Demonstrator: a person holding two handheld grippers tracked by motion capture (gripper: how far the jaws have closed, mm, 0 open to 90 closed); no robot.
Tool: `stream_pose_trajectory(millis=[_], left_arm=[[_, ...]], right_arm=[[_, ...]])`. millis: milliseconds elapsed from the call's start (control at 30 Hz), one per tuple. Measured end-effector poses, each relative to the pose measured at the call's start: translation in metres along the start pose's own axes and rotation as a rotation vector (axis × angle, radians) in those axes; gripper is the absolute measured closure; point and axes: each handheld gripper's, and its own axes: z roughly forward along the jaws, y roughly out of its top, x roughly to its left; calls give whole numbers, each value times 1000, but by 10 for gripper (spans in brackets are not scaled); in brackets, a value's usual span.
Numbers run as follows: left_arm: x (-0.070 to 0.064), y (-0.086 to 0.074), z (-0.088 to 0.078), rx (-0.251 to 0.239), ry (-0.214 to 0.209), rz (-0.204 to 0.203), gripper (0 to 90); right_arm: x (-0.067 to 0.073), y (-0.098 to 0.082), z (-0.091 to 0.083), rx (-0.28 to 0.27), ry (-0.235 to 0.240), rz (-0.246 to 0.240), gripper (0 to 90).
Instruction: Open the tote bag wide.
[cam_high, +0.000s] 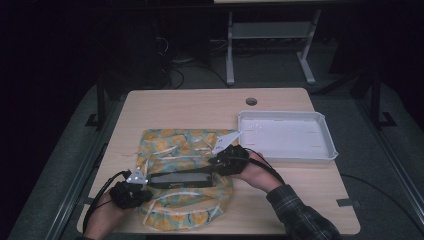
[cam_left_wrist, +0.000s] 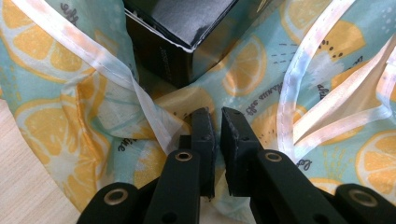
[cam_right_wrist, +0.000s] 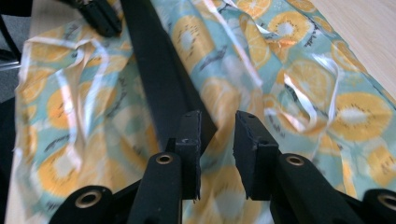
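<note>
From the high view, a thin fabric bag printed with orange and lemon slices on pale blue-green, edged in white trim (cam_high: 185, 177), lies spread on the light wooden worktop (cam_high: 190, 107), toward six o'clock of its middle. A long, flat black box (cam_high: 182, 179) lies across the bag, running from nine to three o'clock. The left hand-held gripper (cam_high: 131, 192) sits at the box's nine o'clock end and the right hand-held gripper (cam_high: 229, 159) at its three o'clock end. A white rectangular plastic tray (cam_high: 285, 152) stands on the worktop at two o'clock from the bag, just beside it.

In the left gripper view, the left hand-held gripper (cam_left_wrist: 217, 122) has its jaws nearly closed, with a fold of the bag (cam_left_wrist: 60, 116) pinched between them. The corner of the black box (cam_left_wrist: 182, 42) sits at twelve o'clock, resting on the fabric.

In the right gripper view, the right hand-held gripper (cam_right_wrist: 218, 125) has its jaws apart, with a gap between them and nothing pressed. The black box (cam_right_wrist: 159, 70) stretches away toward eleven o'clock, passing just behind the left jaw, over the bag (cam_right_wrist: 299, 88). The left hand-held gripper (cam_right_wrist: 100, 16) shows at the far end.
</note>
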Motion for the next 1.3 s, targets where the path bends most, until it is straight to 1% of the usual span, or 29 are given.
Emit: stream_pose_trajectory(millis=[33,100,133,200,233,300,400,433,500,533,567,633,733,833,867,900,933,967,1067,1133,1200,1233,1300], left_arm=[[0,0,0,0,0,1,831],[0,0,0,1,0,1,831],[0,0,0,2,0,2,831],[-1,0,0,4,2,4,831],[-1,0,0,1,4,3,831],[-1,0,0,1,4,4,832],[-1,0,0,4,2,5,831],[-1,0,0,4,2,4,831],[-1,0,0,1,4,3,831],[-1,0,0,0,5,4,831],[-1,0,0,0,6,3,831],[-1,0,0,0,6,4,831],[-1,0,0,2,3,4,831],[-1,0,0,2,5,4,827],[-1,0,-1,2,-3,0,804],[-1,0,-1,-6,-11,-4,772],[-1,0,-4,-14,-13,-2,760],[-2,0,-8,-29,-15,-9,752],[-2,3,-25,-93,-24,-5,736],[-1,7,-36,-131,-22,-1,734],[2,12,-45,-166,-11,5,729],[4,15,-48,-179,-7,1,725],[9,22,-53,-200,15,11,719]], right_arm=[[-2,1,4,12,-13,-10,774],[-5,2,11,13,-35,-10,835],[-6,3,13,13,-54,6,856],[-12,2,16,10,-81,26,875],[-14,1,18,9,-85,39,878],[-19,-2,22,27,-100,40,879],[-23,-10,29,53,-91,62,879],[-24,-13,32,67,-92,54,879],[-25,-18,39,90,-81,60,878],[-25,-20,43,104,-76,50,878],[-25,-22,46,115,-71,56,878],[-25,-25,51,139,-65,48,879],[-24,-28,57,153,-62,34,882],[-25,-28,56,149,-53,45,882],[-25,-28,57,145,-50,50,883],[-26,-29,56,146,-49,50,882],[-26,-29,57,145,-48,50,882],[-26,-29,57,144,-49,51,882],[-26,-29,56,142,-49,54,883],[-26,-29,57,143,-47,53,883],[-26,-29,56,144,-49,51,883],[-25,-29,56,144,-49,55,883],[-25,-29,56,144,-52,52,883]])
